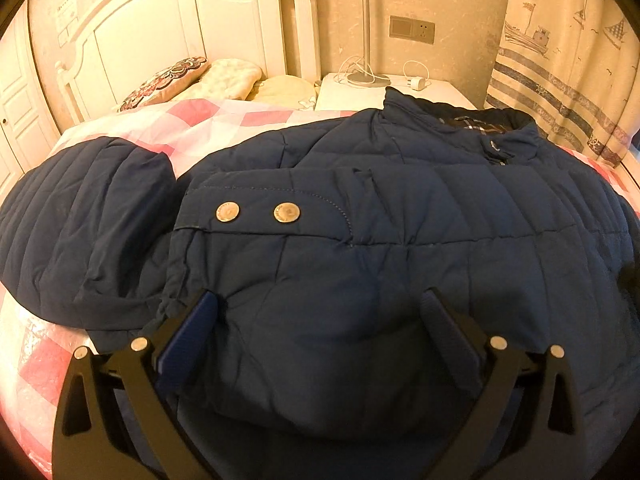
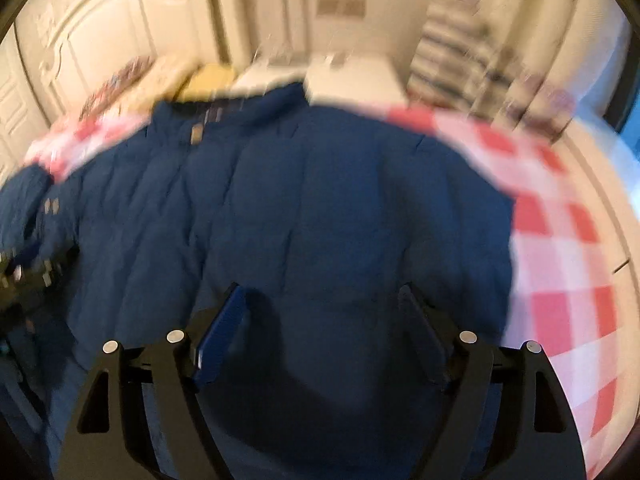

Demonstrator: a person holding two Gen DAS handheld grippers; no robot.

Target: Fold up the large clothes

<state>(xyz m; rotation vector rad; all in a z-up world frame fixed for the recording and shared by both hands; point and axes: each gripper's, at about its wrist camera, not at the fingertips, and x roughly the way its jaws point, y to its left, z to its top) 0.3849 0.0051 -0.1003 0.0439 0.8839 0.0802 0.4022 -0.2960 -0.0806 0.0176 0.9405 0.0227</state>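
A large navy quilted jacket [image 1: 400, 232] lies spread on the bed, collar toward the far side. One sleeve is folded across the chest, its cuff with two metal snaps [image 1: 258, 213] at the left. A separate navy quilted hood [image 1: 80, 224] lies to the left of the jacket. My left gripper [image 1: 320, 308] is open, its fingers apart just over the jacket's lower part. In the blurred right wrist view the jacket [image 2: 320, 200] fills the middle, and my right gripper [image 2: 322, 300] is open over its lower right part, holding nothing.
The bed has a pink and white checked sheet [image 1: 208, 120], also in the right wrist view [image 2: 560, 240]. Pillows [image 1: 192, 80] lie by the white headboard [image 1: 168, 32]. A white nightstand [image 1: 400, 92] with a lamp base and charger stands behind the collar. A curtain [image 1: 568, 60] hangs at right.
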